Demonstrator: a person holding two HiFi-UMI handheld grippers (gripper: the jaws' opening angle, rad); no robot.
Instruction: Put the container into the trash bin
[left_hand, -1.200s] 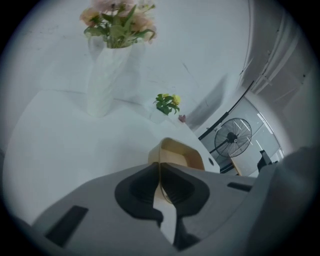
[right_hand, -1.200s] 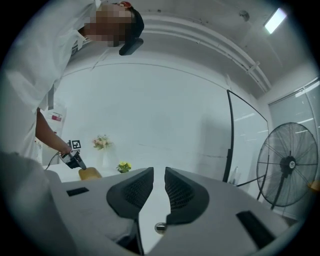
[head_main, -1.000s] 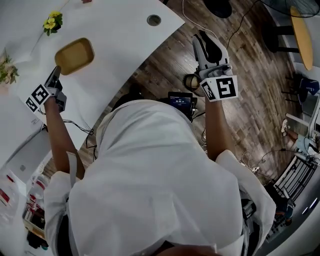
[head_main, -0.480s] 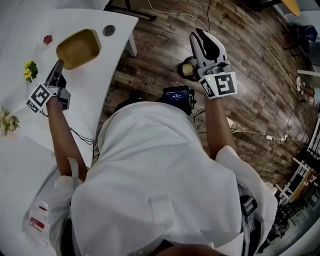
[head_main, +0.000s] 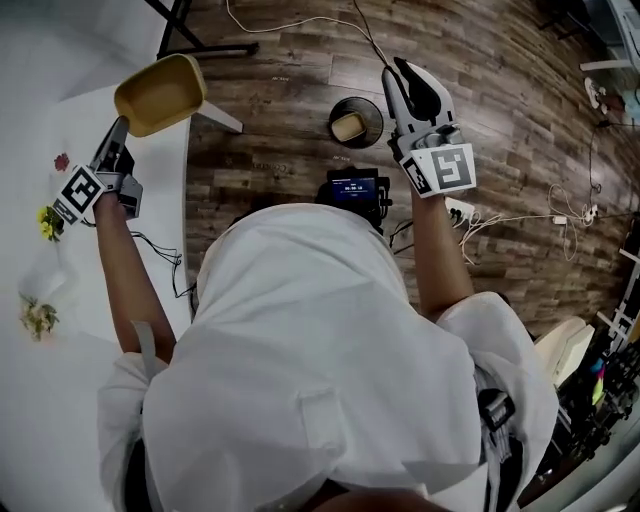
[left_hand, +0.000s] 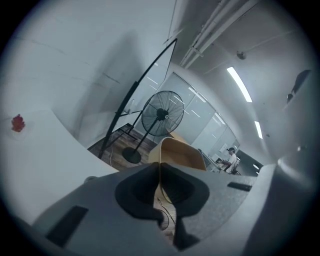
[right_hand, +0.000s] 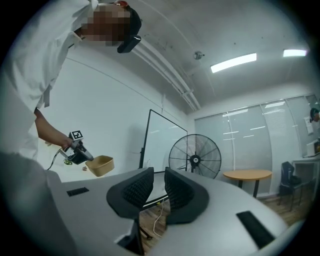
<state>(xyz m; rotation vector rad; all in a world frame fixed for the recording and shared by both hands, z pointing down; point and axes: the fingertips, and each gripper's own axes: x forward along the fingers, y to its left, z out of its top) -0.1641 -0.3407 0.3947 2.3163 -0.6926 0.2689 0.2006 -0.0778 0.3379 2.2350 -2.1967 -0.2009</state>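
Head view: my left gripper (head_main: 117, 128) holds the tan container (head_main: 160, 95) above the table (head_main: 90, 250) corner, with the trash bin (head_main: 356, 122) well apart on the floor (head_main: 500, 120). Left gripper view: jaws clamped on its rim. Right gripper view: right gripper (right_hand: 159, 182) has its jaws slightly apart (nothing between).

**An office meeting room, as far as I can see from here**

In the right gripper view I get a wall of glass partition panels (right_hand: 260, 145), a whiteboard on a black stand (right_hand: 160, 145), a black pedestal fan (right_hand: 195, 159) and a round wooden table (right_hand: 247, 175), all under long ceiling strip lights (right_hand: 234, 62). The left gripper view shows a seated person (left_hand: 231, 156) far off in the background. The head view gives me a curved white bench (head_main: 160, 190), a brown wood-plank floor (head_main: 280, 120) and loose white cables (head_main: 300, 20) trailing across it.
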